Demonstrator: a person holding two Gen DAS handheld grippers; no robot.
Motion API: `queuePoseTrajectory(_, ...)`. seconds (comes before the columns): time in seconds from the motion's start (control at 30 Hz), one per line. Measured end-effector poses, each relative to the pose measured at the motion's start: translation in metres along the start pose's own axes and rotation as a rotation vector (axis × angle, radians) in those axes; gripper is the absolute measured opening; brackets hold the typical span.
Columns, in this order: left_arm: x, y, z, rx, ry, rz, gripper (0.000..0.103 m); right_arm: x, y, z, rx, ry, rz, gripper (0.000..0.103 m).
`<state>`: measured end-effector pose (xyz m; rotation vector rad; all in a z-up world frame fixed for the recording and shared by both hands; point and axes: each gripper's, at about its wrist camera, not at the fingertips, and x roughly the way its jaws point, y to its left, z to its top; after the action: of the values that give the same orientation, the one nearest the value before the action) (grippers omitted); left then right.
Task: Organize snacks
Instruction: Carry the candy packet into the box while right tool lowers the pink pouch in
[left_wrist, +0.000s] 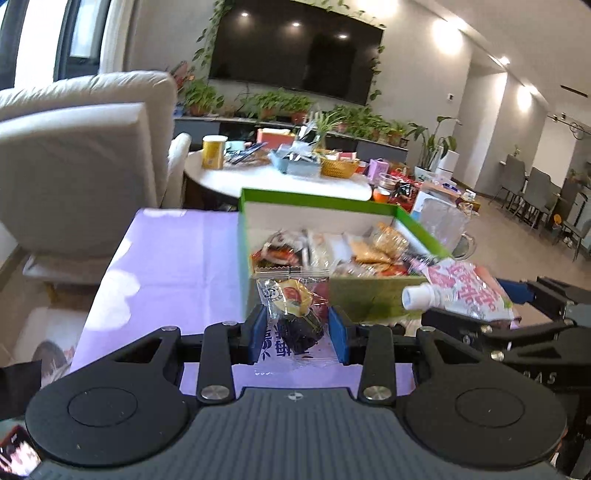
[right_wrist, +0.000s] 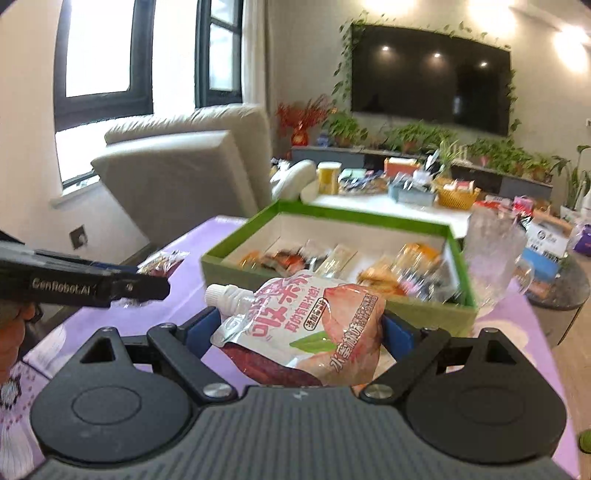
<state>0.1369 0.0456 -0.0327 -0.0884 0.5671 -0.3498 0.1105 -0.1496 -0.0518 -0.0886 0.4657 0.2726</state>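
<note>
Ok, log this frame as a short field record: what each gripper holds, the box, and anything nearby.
left gripper: shut on clear snack packet
right gripper: shut on pink spouted jelly pouch
green box: open, partly filled with wrapped snacks
surface: purple tablecloth
beside box: clear glass mug, to its right
both items: in front of the box, not yet inside

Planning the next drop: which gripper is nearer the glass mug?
Right. The right gripper, holding the pouch, is just short of the mug; the left gripper is farther left.
</note>
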Motion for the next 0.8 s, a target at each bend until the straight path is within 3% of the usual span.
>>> queuePoseTrajectory(0.27,0.028,-0.014,0.025,0.060,0.002,-0.005,0.034,0.010,-0.019,0.020,0.002,-0.059,-0.036,0.051)
queuePoseTrajectory(0.8,0.104,-0.016,0.055,0.117,0.014,0.026,0.034,0.064,-0.047,0.041,0.061,-0.057,-0.059,0.051)
